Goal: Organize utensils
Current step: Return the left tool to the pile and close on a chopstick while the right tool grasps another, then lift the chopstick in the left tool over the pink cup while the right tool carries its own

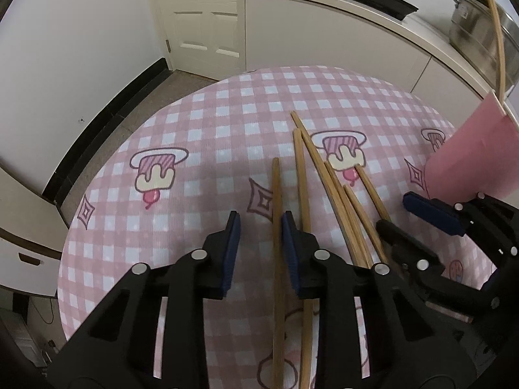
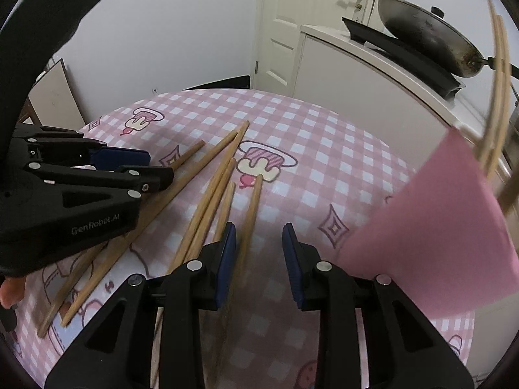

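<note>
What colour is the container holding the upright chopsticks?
Pink container, plain and unpatterned; clearest in the right wrist view.

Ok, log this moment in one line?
left gripper: open, over chopsticks | right gripper: open, empty | pink holder: some chopsticks in

pink-and-white checked tablecloth (image 1: 227, 103) with cartoon prints, tan wooden chopsticks (image 1: 301, 175), plain pink holder (image 2: 438, 227), black grippers with blue pads (image 1: 232, 246)
</note>
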`<control>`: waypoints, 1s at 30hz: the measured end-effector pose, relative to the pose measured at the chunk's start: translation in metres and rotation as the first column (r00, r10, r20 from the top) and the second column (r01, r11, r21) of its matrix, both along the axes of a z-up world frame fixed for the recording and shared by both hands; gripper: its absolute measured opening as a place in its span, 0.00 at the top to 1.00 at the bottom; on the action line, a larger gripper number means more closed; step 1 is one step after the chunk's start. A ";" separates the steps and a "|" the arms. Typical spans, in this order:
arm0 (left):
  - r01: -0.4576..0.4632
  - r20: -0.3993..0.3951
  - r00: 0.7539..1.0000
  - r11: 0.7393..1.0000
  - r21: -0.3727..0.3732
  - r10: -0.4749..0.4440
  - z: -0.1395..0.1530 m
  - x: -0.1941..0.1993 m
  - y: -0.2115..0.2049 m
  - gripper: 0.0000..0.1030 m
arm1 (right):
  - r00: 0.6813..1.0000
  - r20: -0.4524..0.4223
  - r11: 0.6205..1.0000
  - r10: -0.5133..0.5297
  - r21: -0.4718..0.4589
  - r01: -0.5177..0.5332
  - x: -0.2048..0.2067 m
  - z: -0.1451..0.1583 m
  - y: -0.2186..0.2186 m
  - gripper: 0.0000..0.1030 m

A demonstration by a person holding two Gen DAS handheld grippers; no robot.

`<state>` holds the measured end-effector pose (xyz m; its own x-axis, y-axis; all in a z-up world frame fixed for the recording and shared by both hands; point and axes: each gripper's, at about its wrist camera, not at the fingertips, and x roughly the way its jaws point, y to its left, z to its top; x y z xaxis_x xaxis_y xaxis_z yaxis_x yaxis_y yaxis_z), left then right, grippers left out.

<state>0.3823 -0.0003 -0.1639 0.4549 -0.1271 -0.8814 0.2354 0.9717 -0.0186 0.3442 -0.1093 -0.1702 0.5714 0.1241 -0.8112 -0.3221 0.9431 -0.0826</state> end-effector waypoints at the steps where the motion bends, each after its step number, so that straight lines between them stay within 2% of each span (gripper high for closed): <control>1: 0.001 0.000 1.000 1.000 0.004 -0.001 0.000 0.002 0.000 0.77 | 1.000 -0.004 1.000 -0.002 0.003 0.002 0.003 0.000 0.001 0.74; 4: 0.005 0.005 1.000 1.000 0.017 -0.005 0.000 0.003 -0.001 0.85 | 1.000 -0.012 1.000 -0.004 0.007 0.004 0.007 0.000 0.003 0.77; 7: 0.000 0.011 1.000 1.000 0.015 -0.001 0.000 0.004 0.000 0.93 | 0.999 -0.038 1.000 0.009 0.019 -0.009 0.013 0.000 0.008 0.91; 9: -0.013 0.013 1.000 1.000 -0.003 0.013 0.000 0.003 0.003 0.94 | 0.999 -0.044 0.999 0.011 0.032 -0.009 0.015 0.000 0.009 0.95; 14: -0.037 0.025 0.999 0.998 -0.059 0.039 0.010 -0.011 0.019 0.94 | 0.999 -0.030 0.994 0.028 0.104 -0.025 0.009 0.010 0.007 0.96; 19: -0.037 0.098 0.994 0.990 -0.133 0.051 0.051 -0.034 0.033 0.94 | 0.998 0.024 0.986 0.057 0.155 -0.060 -0.011 0.037 0.005 0.96; 25: -0.012 0.199 0.979 0.986 -0.165 0.045 0.100 -0.070 0.036 0.94 | 0.988 0.132 0.973 0.085 0.202 -0.111 -0.044 0.085 0.001 0.96; 30: 0.011 0.264 0.964 0.985 -0.173 0.035 0.129 -0.097 0.031 0.94 | 0.974 0.209 0.966 0.089 0.218 -0.135 -0.069 0.118 -0.004 0.96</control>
<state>0.2858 0.0311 -0.0348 0.6714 -0.2583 -0.6946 0.2427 0.9622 -0.1233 0.2749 -0.1136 -0.0526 0.6879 0.3662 -0.6267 -0.4260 0.9027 0.0599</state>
